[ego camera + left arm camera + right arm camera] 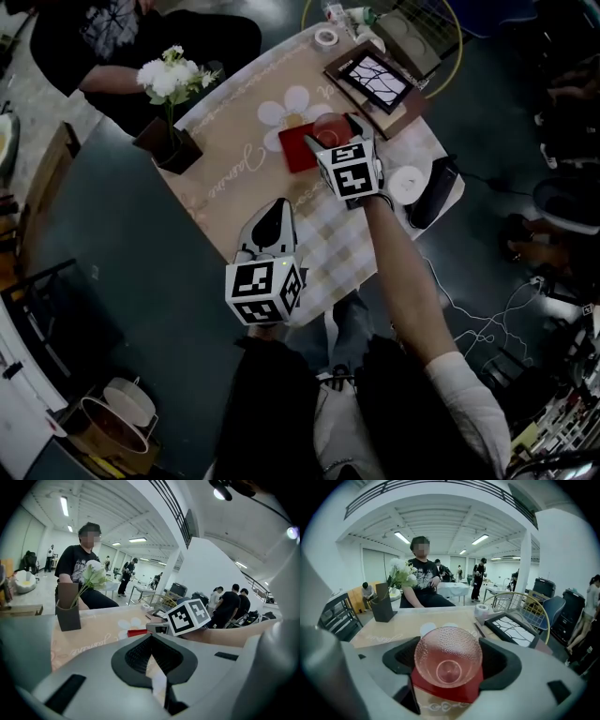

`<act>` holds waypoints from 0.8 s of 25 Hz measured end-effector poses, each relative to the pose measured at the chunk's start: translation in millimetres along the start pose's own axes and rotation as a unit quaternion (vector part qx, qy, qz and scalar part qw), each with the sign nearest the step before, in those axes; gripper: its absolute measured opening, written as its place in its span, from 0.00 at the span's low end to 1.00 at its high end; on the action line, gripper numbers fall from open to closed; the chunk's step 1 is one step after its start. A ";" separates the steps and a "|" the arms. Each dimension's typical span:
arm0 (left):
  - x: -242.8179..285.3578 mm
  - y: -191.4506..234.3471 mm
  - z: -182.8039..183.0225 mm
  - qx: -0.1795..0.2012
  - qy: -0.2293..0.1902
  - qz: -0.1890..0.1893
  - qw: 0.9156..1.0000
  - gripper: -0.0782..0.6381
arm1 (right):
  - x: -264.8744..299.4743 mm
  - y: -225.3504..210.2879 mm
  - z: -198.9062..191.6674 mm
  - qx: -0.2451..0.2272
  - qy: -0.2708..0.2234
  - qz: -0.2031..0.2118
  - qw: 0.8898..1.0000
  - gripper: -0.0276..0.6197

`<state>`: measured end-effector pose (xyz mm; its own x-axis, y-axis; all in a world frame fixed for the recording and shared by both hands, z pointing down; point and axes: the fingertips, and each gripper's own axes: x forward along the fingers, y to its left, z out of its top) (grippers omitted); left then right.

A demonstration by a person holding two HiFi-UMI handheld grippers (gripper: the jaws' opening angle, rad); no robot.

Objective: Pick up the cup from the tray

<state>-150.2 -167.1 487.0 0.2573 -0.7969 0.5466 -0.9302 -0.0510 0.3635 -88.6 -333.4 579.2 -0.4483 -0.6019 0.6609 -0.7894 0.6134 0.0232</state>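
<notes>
Nearest the wearer, the left gripper (277, 208) hangs low over the checked end of the surface (234, 159). Its fingers are drawn almost together, only a sliver of cloth shows between them, and they carry nothing.

Further out, the right gripper (448, 667) points down at the cup (448, 654). Its fingers (502, 663) stand wide, one on each side of the cup wall, and I can't see them pressing on it.

The cup is pink and see-through with a dimpled wall, and it stands upright on the red tray (440, 690). I'd judge it light and stiff. Whether it is glass or plastic I cannot tell, so I'd treat it as breakable. The dimples should give some grip, though the wall flares towards the rim, so a hard squeeze might pop it upward. The best hold looks to be across opposite sides of the wall, a little below the rim.

The tray is flat and low and should not foul the fingers.

Beyond it on the right lie a roll of tape (481, 612) and a framed board (513, 631), with a wire basket (525, 609) behind; all sit clear of the cup. On the far left stands a dark vase (384, 605) of white flowers (402, 573), well apart. A person (423, 585) sits behind the surface.
</notes>
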 end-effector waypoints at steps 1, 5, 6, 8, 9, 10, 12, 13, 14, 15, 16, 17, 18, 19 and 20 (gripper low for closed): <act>0.2 1.7 0.1 0.001 0.000 0.001 1.000 0.12 | -0.2 1.3 0.6 -0.008 0.002 0.002 1.000 0.65; 0.2 8.3 4.5 -0.009 -0.006 0.008 1.000 0.12 | -7.8 9.0 9.1 -0.035 -0.008 0.011 0.999 0.65; 0.1 8.7 5.7 -0.009 -0.009 0.010 1.000 0.12 | -13.2 12.0 11.5 -0.038 -0.014 0.016 0.999 0.65; -0.2 9.2 7.4 -0.013 -0.013 0.011 1.000 0.12 | -27.9 20.6 13.9 -0.057 -0.026 0.026 0.998 0.65; -0.6 10.1 8.0 -0.017 -0.014 0.011 1.000 0.12 | -36.3 25.8 14.0 -0.068 -0.031 0.030 0.997 0.65; -0.9 11.1 8.7 -0.021 -0.015 0.011 1.000 0.12 | -44.7 31.1 13.2 -0.074 -0.036 0.033 0.996 0.65; -0.6 9.6 9.8 -0.033 -0.018 0.011 0.999 0.12 | -61.2 40.0 6.7 -0.073 -0.036 0.042 0.996 0.65; -0.4 6.9 10.1 -0.037 -0.020 0.009 0.999 0.12 | -69.2 43.6 1.4 -0.071 -0.033 0.047 0.996 0.65; -0.3 3.8 10.4 -0.039 -0.020 0.006 0.999 0.12 | -76.6 47.0 -4.5 -0.070 -0.028 0.051 0.996 0.65; -0.3 0.7 10.9 -0.037 -0.021 0.003 0.999 0.12 | -83.4 50.3 -10.4 -0.072 -0.024 0.055 0.996 0.65; 0.0 -2.1 11.5 -0.033 -0.021 0.001 0.999 0.12 | -89.5 53.4 -15.9 -0.075 -0.020 0.058 0.995 0.65; 0.3 -5.0 12.0 -0.030 -0.021 -0.001 0.999 0.12 | -95.0 56.3 -21.2 -0.080 -0.016 0.060 0.995 0.65; 0.3 -8.0 12.3 -0.028 -0.021 -0.004 0.999 0.12 | -100.2 58.8 -26.5 -0.083 -0.012 0.062 0.995 0.65; -0.3 -11.0 12.2 -0.029 -0.020 -0.008 0.999 0.12 | -104.8 61.2 -32.1 -0.085 -0.008 0.064 0.994 0.65; -1.5 -13.9 12.0 -0.029 -0.020 -0.011 0.999 0.12 | -108.8 63.2 -37.8 -0.084 -0.003 0.065 0.994 0.65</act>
<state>-140.9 -172.4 472.1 0.2664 -0.8195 0.5074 -0.9070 -0.0349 0.4197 -73.8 -209.8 537.1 -0.5452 -0.5150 0.6615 -0.6432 0.7630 0.0639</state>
